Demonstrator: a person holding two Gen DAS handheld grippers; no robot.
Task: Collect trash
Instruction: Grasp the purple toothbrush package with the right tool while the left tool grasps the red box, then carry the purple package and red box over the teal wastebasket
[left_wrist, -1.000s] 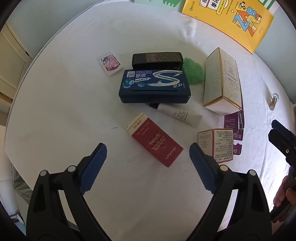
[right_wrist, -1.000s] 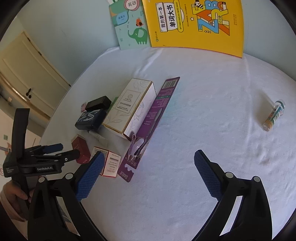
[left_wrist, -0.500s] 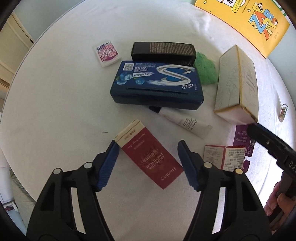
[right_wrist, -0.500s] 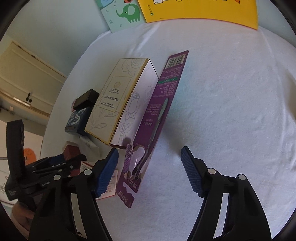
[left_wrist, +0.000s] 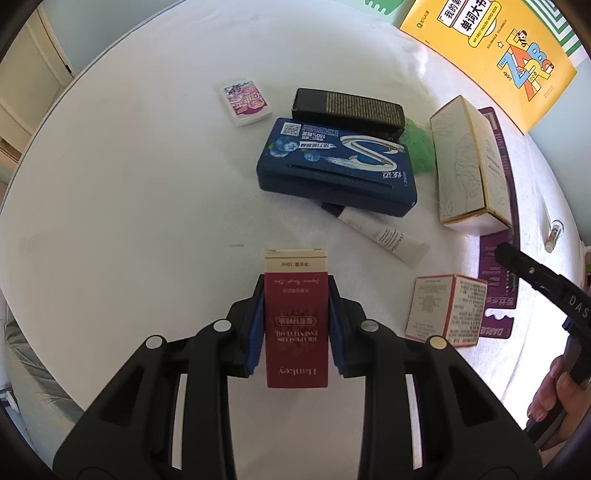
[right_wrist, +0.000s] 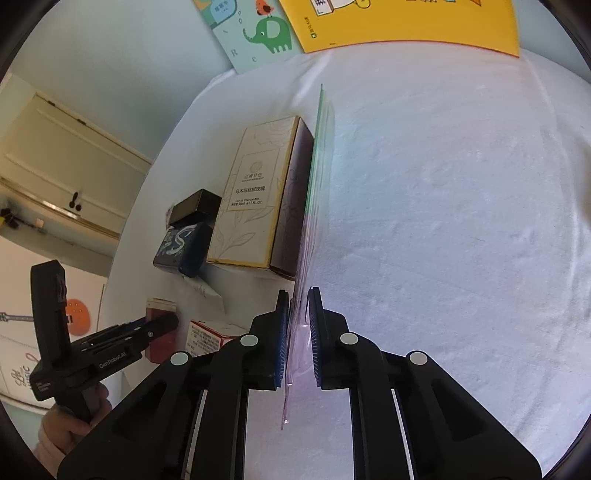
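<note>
Small red cardboard box (left_wrist: 296, 325) with a cream top, lying on the white cloth table (left_wrist: 129, 192), pinched between the blue pads of the left gripper (left_wrist: 296, 325). Jaws closing, pads touching both long sides of the box.

Flat purple toothbrush card pack (right_wrist: 308, 236), standing on its thin edge, squeezed at its near end by the right gripper (right_wrist: 298, 338). Jaws pressed almost together on it. Leaning against the tall cream box with gold edges (right_wrist: 255, 199).

Just beyond the red box: a white squeeze tube (left_wrist: 384, 236), partly tucked under a dark blue gum box (left_wrist: 336, 166). Behind that, a long black box (left_wrist: 347, 109) and a bit of green fluffy stuff (left_wrist: 419, 147). Off to the left, alone, a little pink and white packet (left_wrist: 245, 101). To the right, a small red and white carton (left_wrist: 447, 310) lying on the purple pack.

Far right, well apart, a tiny clear vial (left_wrist: 554, 236). At the back, a yellow picture book (left_wrist: 487, 51) propped up against the wall. A hand (left_wrist: 550, 402) at the right edge, holding the right gripper's handle.
</note>
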